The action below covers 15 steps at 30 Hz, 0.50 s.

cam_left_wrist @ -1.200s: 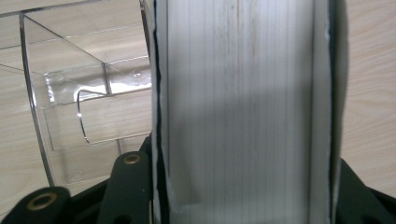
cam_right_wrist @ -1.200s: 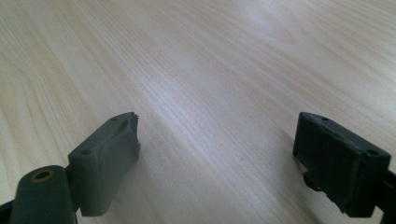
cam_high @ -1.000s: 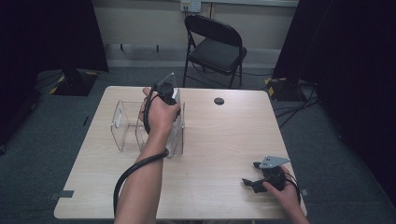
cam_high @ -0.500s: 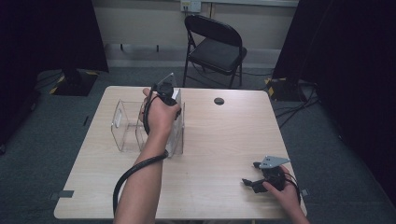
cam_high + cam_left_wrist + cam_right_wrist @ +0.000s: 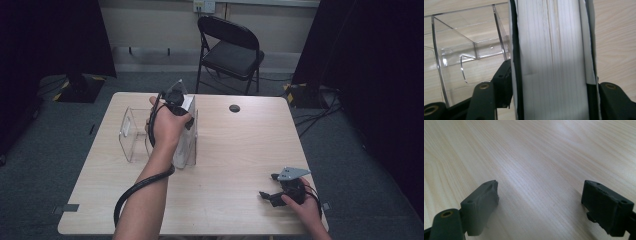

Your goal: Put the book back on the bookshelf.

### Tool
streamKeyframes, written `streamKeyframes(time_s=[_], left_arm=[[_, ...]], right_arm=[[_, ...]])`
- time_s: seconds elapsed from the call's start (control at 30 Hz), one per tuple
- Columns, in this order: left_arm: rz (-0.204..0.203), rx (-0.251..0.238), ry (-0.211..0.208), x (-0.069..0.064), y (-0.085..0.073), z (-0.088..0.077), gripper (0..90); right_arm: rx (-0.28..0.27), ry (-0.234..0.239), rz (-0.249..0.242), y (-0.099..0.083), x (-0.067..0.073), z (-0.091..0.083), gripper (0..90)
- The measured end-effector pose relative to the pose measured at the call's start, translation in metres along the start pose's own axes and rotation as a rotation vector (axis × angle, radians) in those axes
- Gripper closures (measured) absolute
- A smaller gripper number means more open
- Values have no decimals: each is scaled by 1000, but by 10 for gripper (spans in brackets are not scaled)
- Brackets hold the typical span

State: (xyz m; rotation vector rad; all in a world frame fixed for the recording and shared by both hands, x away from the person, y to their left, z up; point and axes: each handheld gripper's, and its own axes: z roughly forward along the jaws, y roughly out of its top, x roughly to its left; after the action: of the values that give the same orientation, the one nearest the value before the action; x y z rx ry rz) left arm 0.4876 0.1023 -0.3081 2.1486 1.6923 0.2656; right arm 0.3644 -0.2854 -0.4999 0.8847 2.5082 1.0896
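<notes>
Thick white-paged book with a dark cover (image 5: pixel 551 60), standing upright, page edges up, in the right-hand end of a clear acrylic divided rack (image 5: pixel 131 134); directly below the left hand-held gripper (image 5: pixel 176 98) in the high view. In the left gripper view, seen between that hand-held gripper's two black jaws, one jaw just beside each cover. Jaws just been opening, book between them; a thin dark gap at the left cover, so apparently released, though contact on the right side cannot be told for certain. Left of the book in the same view, an empty transparent compartment with a curved cut-out in its wall, resting on the pale wood-grain counter (image 5: pixel 235 150).

Left hand (image 5: pixel 167 127) wrapped around the hand-held gripper's body, forearm reaching in from the near edge, black cable looping below the wrist.

Well apart, toward the near right corner of the counter: right hand-held gripper (image 5: pixel 270 194), low over the wood, held by the right hand (image 5: pixel 302 210). In the right gripper view, jaws spread wide with bare counter between, gripping nothing.

Beyond the left hand-held gripper, to its right: a small round black disc (image 5: pixel 234 108) on the counter. Past the far edge, a black folding metal chair (image 5: pixel 230 50) on grey carpet.
</notes>
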Motion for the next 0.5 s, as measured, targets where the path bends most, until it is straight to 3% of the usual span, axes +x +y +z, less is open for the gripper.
streamKeyframes(time_s=[0.23, 0.37, 0.5], left_arm=[[22, 7, -26, -1, -5, -3, 395], [56, -11, -30, -1, -8, -5, 394], [54, -14, -47, -1, -11, -7, 383]], right_arm=[[-2, -1, 4, 0, 0, 0, 133], [-1, 0, 4, 0, 0, 0, 132], [1, -1, 8, 0, 1, 0, 132]])
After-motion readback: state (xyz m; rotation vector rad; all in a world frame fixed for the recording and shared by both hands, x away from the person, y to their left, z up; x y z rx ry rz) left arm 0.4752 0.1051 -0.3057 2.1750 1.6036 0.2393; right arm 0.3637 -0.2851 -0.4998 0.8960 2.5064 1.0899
